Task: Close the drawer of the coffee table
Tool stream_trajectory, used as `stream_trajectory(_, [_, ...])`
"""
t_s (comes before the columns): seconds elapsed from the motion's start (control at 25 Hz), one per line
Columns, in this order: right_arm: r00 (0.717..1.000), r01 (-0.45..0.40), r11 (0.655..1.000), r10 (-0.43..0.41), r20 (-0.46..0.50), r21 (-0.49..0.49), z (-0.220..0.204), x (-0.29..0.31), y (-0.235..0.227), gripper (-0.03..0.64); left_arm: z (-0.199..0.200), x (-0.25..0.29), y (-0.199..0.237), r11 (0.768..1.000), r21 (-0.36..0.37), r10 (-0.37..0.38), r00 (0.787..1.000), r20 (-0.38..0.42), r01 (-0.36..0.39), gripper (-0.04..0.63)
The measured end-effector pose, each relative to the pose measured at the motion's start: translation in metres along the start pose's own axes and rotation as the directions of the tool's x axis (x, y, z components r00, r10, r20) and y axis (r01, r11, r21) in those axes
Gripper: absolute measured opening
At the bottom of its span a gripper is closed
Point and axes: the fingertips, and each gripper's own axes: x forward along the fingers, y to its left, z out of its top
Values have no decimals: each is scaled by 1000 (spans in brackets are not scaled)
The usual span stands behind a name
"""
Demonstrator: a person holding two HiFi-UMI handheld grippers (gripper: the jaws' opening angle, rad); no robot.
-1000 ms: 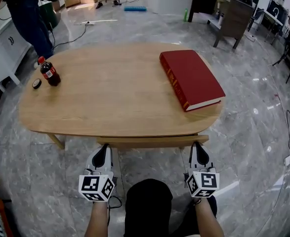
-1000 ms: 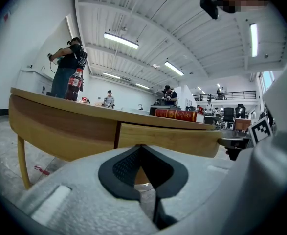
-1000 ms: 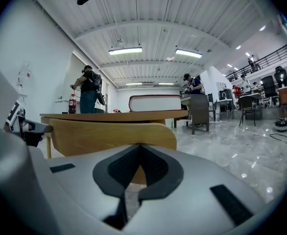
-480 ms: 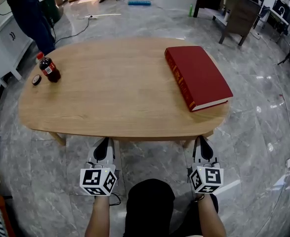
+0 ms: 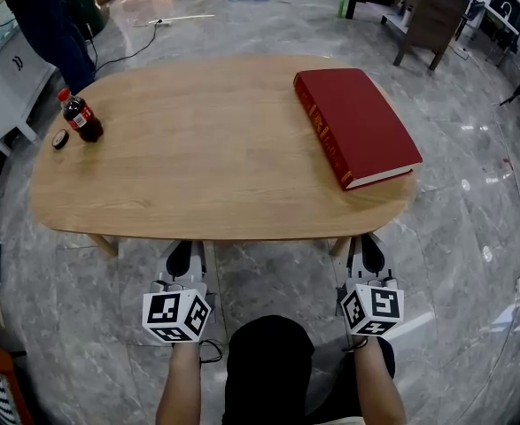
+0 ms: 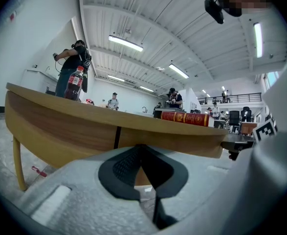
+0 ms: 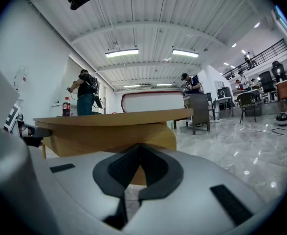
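While the oval light-wood coffee table (image 5: pixel 206 175) fills the head view, its drawer cannot be seen from above, since the top overhangs it. Both gripper views show the drawer as a plain wooden front panel (image 7: pixel 109 138) set just under the near long edge of the top. It looks pushed in, or very nearly so.

The left gripper (image 5: pixel 180 253) and the right gripper (image 5: pixel 371 253) both point straight at that panel. Their tips are tucked beneath the table's edge. Each has its jaws pressed together with nothing between them. They seem to be at or just short of the wood, though actual contact cannot be made out.

The panel's long axis runs left to right, across the line of both grippers. The left gripper is near one end and the right near the other, neither clearly closer. Any remaining travel therefore lies directly forward, away from the person, and calls for an even push from both sides.

On top rest a thick red hardcover book (image 5: pixel 355 124) at the right and a dark red-capped cola bottle (image 5: pixel 81 116) at the far left.
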Motion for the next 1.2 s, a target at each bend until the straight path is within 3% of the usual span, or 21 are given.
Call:
stream_trajectory(0.36, [1000, 11, 1000, -12, 15, 26, 1, 3, -1, 15, 2, 3, 0, 1000, -4, 0, 1000, 3, 0, 9])
stream_trajectory(0.64, [999, 17, 999, -16, -29, 30, -10, -5, -5, 15, -5, -6, 1, 1000, -4, 1, 1000, -30, -1, 9])
stream_trajectory(0.8, [1000, 17, 999, -16, -21, 51, -9, -10, -5, 15, -1, -18, 2, 999, 35, -18, 999, -37, 19, 9])
stream_trajectory(0.96, [999, 4, 998, -1, -42, 67, -6, -23, 7, 15, 5, -41, 10, 999, 36, 2, 996, -91, 1, 9])
stream_trajectory(1.2, [995, -49, 997, 53, -80, 51, 40, -59, 20, 15, 49, -73, -18, 998, 64, 9, 981, -193, 3, 9])
